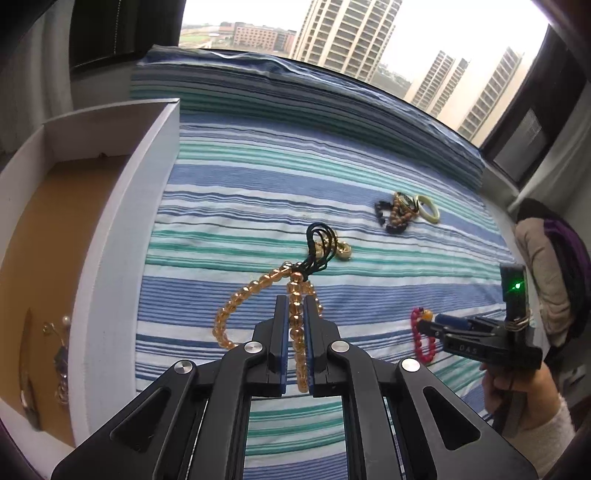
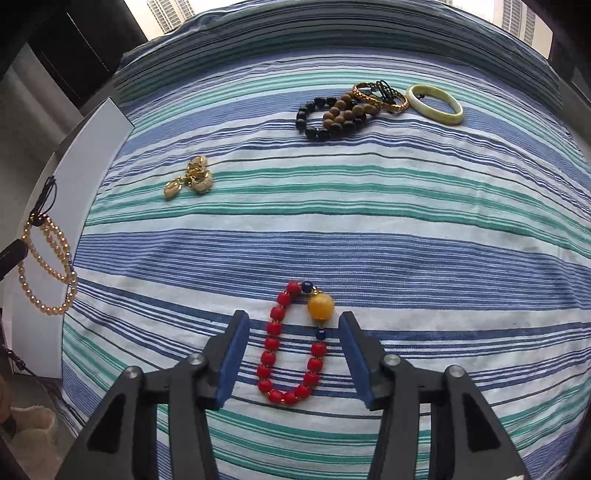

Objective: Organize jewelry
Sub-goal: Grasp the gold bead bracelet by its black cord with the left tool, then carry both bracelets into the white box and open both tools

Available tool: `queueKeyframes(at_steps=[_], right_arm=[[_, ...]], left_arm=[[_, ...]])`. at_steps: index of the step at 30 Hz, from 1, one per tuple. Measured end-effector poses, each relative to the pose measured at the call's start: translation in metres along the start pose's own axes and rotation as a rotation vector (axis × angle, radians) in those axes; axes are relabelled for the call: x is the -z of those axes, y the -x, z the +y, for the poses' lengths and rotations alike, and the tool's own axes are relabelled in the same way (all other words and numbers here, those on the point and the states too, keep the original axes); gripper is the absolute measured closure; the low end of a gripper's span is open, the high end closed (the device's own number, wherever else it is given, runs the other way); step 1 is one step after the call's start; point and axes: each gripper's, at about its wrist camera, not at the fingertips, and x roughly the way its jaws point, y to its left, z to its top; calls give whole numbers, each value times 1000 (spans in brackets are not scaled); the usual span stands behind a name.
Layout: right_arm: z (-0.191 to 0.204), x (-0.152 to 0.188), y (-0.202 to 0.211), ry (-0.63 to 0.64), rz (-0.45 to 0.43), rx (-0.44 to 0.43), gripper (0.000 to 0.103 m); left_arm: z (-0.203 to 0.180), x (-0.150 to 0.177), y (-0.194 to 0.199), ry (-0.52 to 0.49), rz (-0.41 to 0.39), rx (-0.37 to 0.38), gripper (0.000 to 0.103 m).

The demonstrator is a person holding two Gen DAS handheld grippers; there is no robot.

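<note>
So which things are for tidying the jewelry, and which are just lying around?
For the job: amber bead necklace, red bead bracelet, gold charms, dark bead bracelets, pale bangle, white box.
Just there: striped sheet, window.

amber bead strand point(image 1: 236, 310): partly hidden between left fingers point(image 1: 281, 332).
box point(image 1: 122, 229): near end cut by frame edge.
box contents point(image 1: 59, 354): blurred, not identifiable.
piled bracelets point(image 1: 397, 212): overlapping, count not resolved.

Bed point(image 1: 332, 158) under striped blue, teal and white sheet. Wide window point(image 1: 369, 33) behind it, daylight, high-rise towers point(image 1: 343, 33) outside. Dark curtain point(image 1: 122, 29) at left, dark window frame point(image 1: 535, 110) at right.
</note>
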Motion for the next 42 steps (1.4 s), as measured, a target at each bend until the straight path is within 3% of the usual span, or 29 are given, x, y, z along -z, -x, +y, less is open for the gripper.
queueKeyframes(at_steps=[6, 7, 10, 15, 20, 26, 32, 38, 42], right_arm=[[18, 0, -18, 55, -20, 117, 54], [20, 0, -18, 66, -25, 139, 71], [14, -2, -15, 61, -27, 123, 94], [3, 0, 5, 22, -49, 53, 93], [25, 0, 49, 70, -106, -20, 93], [107, -22, 108, 227, -213, -118, 93], [207, -48, 143, 376, -264, -247, 93], [311, -60, 135, 516, -253, -347, 93], [367, -64, 101, 590, -190, -366, 93]], left_arm=[[0, 7, 4, -1, 5, 5, 98], [0, 8, 6, 0, 3, 7, 98], [0, 9, 13, 3, -5, 17, 98], [0, 9, 30, 15, -25, 41, 98], [3, 1, 63, 40, -63, 83, 98], [25, -16, 125, 71, -143, 41, 98], [76, -38, 163, 110, -191, -84, 98], [150, -60, 160, 193, -199, -205, 98], [194, -69, 136, 252, -160, -229, 98]])
